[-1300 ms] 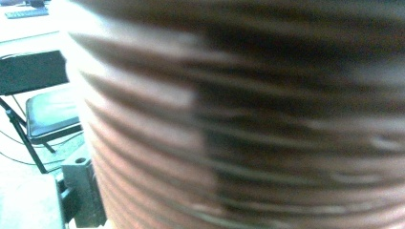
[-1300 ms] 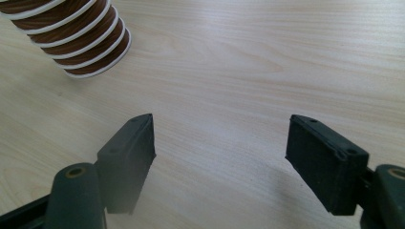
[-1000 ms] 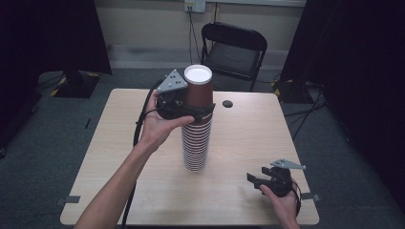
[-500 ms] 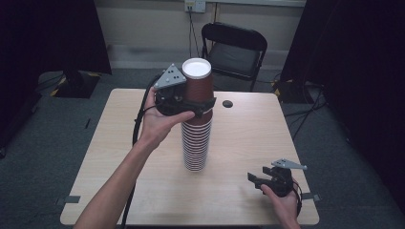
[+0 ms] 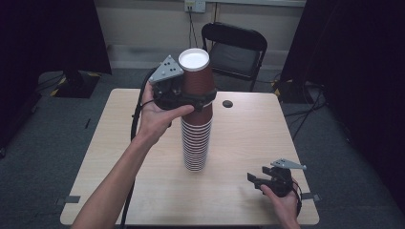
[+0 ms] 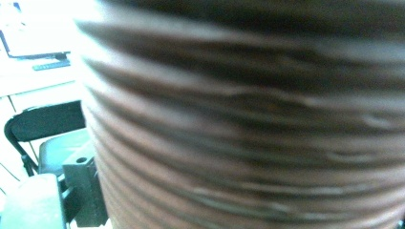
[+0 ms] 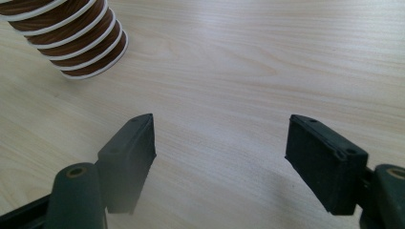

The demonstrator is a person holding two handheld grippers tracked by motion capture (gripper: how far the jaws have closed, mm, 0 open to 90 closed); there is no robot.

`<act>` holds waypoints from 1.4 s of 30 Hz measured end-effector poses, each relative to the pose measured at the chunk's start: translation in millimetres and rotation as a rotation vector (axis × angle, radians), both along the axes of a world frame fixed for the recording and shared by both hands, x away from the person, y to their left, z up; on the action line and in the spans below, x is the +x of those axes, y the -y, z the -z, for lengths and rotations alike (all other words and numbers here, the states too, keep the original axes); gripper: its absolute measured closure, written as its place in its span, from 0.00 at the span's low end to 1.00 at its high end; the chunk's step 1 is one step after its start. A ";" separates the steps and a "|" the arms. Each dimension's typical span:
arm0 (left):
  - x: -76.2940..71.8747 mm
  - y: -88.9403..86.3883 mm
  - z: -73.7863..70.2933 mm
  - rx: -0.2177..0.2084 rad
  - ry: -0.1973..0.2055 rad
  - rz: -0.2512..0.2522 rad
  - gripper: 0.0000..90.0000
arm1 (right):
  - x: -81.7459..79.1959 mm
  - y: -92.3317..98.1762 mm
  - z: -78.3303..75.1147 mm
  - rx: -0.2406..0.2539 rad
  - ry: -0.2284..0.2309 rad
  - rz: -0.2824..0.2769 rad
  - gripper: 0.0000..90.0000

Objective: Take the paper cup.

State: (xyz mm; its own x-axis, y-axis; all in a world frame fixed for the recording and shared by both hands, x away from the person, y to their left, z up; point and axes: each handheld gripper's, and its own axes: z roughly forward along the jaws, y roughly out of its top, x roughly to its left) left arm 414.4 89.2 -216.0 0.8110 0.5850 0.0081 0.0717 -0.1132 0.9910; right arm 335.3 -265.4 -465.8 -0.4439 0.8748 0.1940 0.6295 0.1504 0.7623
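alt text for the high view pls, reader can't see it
The person's left tongs grip the top brown paper cup, upside down, on a tall stack of cups at the middle of a light wooden table. The right tongs rest open near the table's near right corner; a black chair stands beyond the table.

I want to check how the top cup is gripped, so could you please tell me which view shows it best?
The high view: the top cup shows whole, upside down, in the left gripper, above the stack. The left gripper view gives a blurred brown wall; the right gripper view catches the stack's lower rims.
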 end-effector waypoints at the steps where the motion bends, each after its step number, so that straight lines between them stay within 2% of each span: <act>1: -0.5 -0.3 -1.3 -0.002 0.006 -0.004 0.12 | 0.0 -0.2 0.0 -0.001 0.000 -0.001 0.28; 3: -1.4 -1.7 -4.3 0.003 0.018 -0.012 0.12 | 0.2 -0.6 0.2 -0.003 -0.001 -0.005 0.28; 9: -4.8 -6.2 -13.3 -0.022 0.026 -0.036 0.12 | 0.4 -1.1 0.3 -0.003 -0.003 -0.004 0.28; 11: -5.9 -9.1 -15.7 -0.046 0.024 -0.036 0.12 | 0.3 -0.8 0.2 -0.001 -0.004 -0.003 0.28; 12: -9.0 -13.1 -19.2 -0.063 0.051 -0.051 0.12 | 0.1 -0.5 0.1 0.000 -0.002 -0.002 0.28; 16: -11.3 -16.9 -23.7 -0.081 0.052 -0.051 0.12 | 0.3 -0.2 0.2 -0.001 -0.002 -0.003 0.28; 18: -14.1 -19.0 -25.4 -0.081 0.067 -0.086 0.12 | 0.4 -0.2 0.1 -0.002 -0.001 -0.005 0.28; 21: -17.1 -24.1 -25.4 -0.090 0.060 -0.063 0.12 | 0.2 -0.6 -0.2 -0.001 0.000 -0.005 0.29; 23: -19.1 -29.7 -24.7 -0.101 0.057 -0.076 0.12 | -0.6 -0.5 -0.8 -0.002 0.006 -0.005 0.29; 29: -23.9 -43.6 -25.2 -0.097 0.047 -0.085 0.12 | -0.7 -1.1 -1.0 -0.002 0.011 -0.009 0.29; 33: -32.2 -50.6 -24.3 -0.106 0.055 -0.095 0.12 | -1.5 -1.6 -2.3 0.002 0.026 -0.008 0.29; 40: -42.0 -59.8 -15.9 -0.098 0.041 -0.091 0.12 | -2.6 -2.7 -3.6 0.005 0.040 -0.011 0.29; 42: -43.9 -66.4 -10.7 -0.084 0.035 -0.091 0.12 | -2.9 -2.6 -3.8 0.005 0.041 -0.011 0.30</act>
State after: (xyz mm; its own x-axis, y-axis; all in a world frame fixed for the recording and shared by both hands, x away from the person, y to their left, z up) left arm 370.5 155.6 -205.3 0.7546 0.6560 -0.0171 0.0435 -0.0240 0.9988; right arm 332.4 -262.8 -462.1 -0.4611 0.8689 0.1799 0.5965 0.1534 0.7878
